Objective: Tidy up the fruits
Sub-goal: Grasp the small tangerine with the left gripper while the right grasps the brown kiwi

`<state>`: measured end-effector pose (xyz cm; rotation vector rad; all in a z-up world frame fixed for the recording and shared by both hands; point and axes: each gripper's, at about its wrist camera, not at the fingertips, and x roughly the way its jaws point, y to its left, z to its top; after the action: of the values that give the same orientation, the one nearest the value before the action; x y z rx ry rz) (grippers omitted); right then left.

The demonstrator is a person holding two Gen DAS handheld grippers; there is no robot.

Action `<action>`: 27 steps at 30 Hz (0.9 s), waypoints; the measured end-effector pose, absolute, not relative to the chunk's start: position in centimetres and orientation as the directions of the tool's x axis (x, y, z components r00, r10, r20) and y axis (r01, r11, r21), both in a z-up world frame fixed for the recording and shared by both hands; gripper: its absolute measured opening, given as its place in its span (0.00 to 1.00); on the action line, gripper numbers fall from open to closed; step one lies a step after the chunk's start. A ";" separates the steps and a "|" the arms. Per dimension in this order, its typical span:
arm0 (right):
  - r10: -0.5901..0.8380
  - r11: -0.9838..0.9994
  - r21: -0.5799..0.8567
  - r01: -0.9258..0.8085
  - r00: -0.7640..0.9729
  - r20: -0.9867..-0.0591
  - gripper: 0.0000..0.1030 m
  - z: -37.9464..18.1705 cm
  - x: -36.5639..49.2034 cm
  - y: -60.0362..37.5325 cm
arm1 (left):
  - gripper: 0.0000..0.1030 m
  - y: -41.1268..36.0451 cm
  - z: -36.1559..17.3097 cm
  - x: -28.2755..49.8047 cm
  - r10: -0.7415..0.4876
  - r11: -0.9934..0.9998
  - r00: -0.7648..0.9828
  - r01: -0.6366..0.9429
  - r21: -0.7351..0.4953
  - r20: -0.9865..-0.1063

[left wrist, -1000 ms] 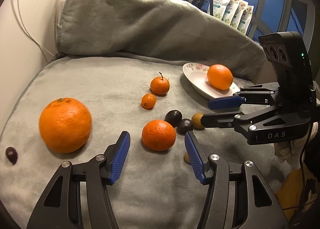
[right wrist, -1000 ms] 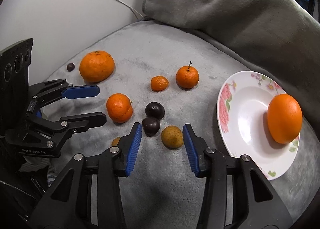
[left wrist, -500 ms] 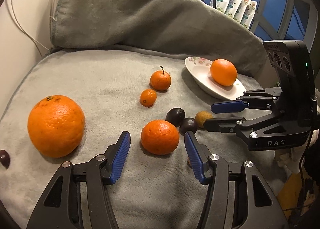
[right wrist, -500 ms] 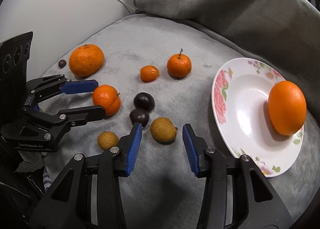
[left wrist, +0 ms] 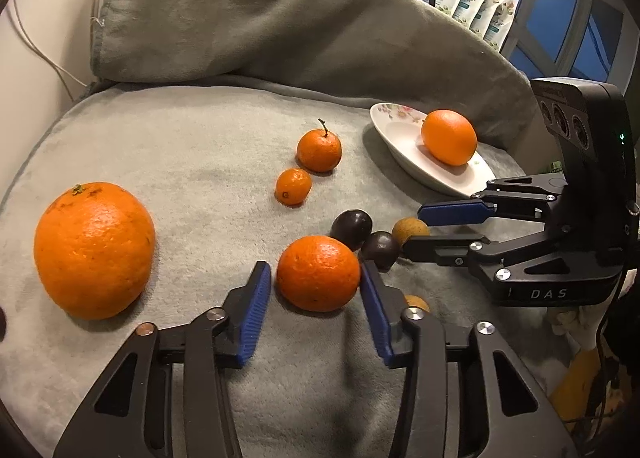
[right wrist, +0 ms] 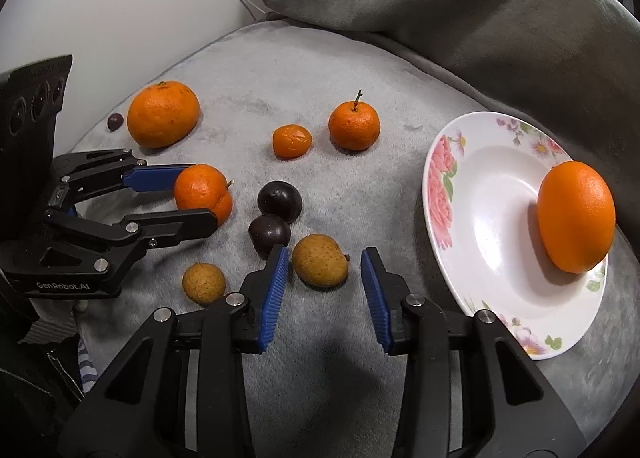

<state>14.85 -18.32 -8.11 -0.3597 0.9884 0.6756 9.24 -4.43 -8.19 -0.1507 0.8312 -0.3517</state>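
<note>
With one orange already on the flowered plate as the gathering spot, I bring my left claw spread wide around a mandarin on the grey blanket, while my right claw, equally spread, brackets a small tan fruit, neither pinching anything yet.

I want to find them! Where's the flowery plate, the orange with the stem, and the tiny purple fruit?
flowery plate (right wrist: 442,182), right wrist view, pink-flowered rim.
orange with the stem (right wrist: 354,126), right wrist view, its middle.
tiny purple fruit (right wrist: 115,121), right wrist view, its middle.
</note>
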 end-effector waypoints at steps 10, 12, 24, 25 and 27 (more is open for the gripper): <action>0.332 0.729 -0.011 -0.685 0.367 -0.869 0.30 -8.5 14.8 -17.7 | 0.39 -4.6 -8.2 9.4 -0.362 0.932 0.624 0.251 -0.262 -0.693; 0.334 0.730 -0.007 -0.683 0.366 -0.869 0.30 -8.5 14.8 -17.7 | 0.38 -4.5 -8.2 9.3 -0.364 0.932 0.625 0.249 -0.265 -0.691; 0.397 0.753 0.049 -0.656 0.394 -0.829 0.30 -6.5 14.3 -19.6 | 0.38 -4.2 -7.3 9.1 -0.365 0.931 0.643 0.240 -0.276 -0.673; 0.399 0.757 0.050 -0.652 0.400 -0.825 0.30 -6.4 14.2 -19.8 | 0.38 -4.3 -7.1 9.0 -0.365 0.931 0.646 0.243 -0.273 -0.670; 0.405 0.768 0.055 -0.638 0.418 -0.813 0.30 -5.9 14.1 -20.6 | 0.38 -4.5 -6.7 9.0 -0.367 0.930 0.653 0.250 -0.268 -0.663</action>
<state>14.08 -20.61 -5.86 -0.2807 0.9308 0.6648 9.02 -4.48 -6.66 -0.1579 0.7850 -0.3516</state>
